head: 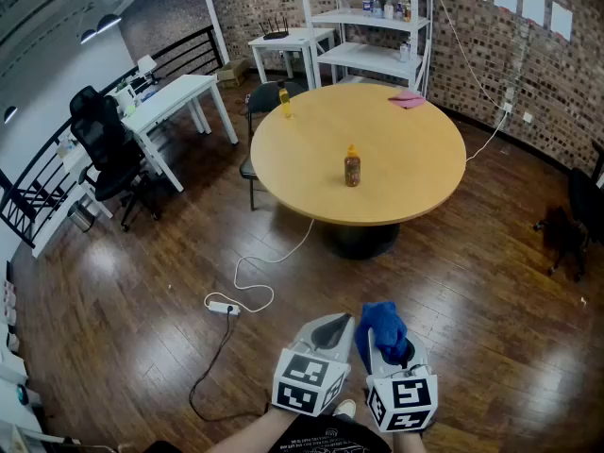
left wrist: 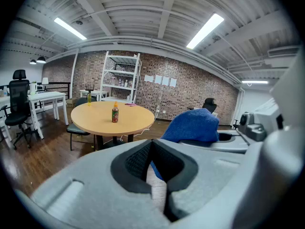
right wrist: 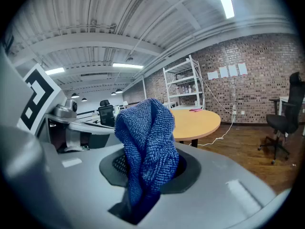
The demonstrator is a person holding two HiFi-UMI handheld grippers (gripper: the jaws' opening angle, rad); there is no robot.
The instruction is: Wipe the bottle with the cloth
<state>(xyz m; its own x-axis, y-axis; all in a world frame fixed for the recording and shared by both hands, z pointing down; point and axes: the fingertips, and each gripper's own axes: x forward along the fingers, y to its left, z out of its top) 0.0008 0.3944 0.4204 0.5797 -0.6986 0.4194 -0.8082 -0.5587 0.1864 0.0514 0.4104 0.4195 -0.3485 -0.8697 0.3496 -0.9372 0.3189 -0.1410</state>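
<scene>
1. The step in hand looks like the approach. The bottle (head: 352, 167), dark with an orange cap, stands upright near the middle of the round table (head: 415, 159), and the person is well apart from it, with wooden floor between.
2. The right tongs (head: 387, 345) are clamped on the blue cloth (head: 381, 327). In the right gripper view the cloth rises out of the jaws in a loose bunch and hides the bottle from that camera.
3. The left tongs (head: 332, 327) are closed together with nothing between them, just beside the right pair. Both point forward and a little downward.
4. Walk round the white power strip (head: 222, 306) and its cable on the floor. They lie to the left of the straight line to the table.
5. Stop at the near edge. The bottle is well in from the rim, so it probably calls for a lean or a long reach.
6. Open the left tongs before reaching and close them on the bottle low on the body or at the neck. A tall, narrow bottle is likely to tip or slide if rubbed unsupported.
7. Bring the bunched end of the cloth flat against the side and wipe with light strokes, holding the clamp firm so that the cloth does not pull free.
8. A second, yellow bottle (head: 284, 101) stands near the far left edge and a pink item (head: 408, 99) at the far side. The central bottle seems the intended 1, so steer clear of both.
</scene>
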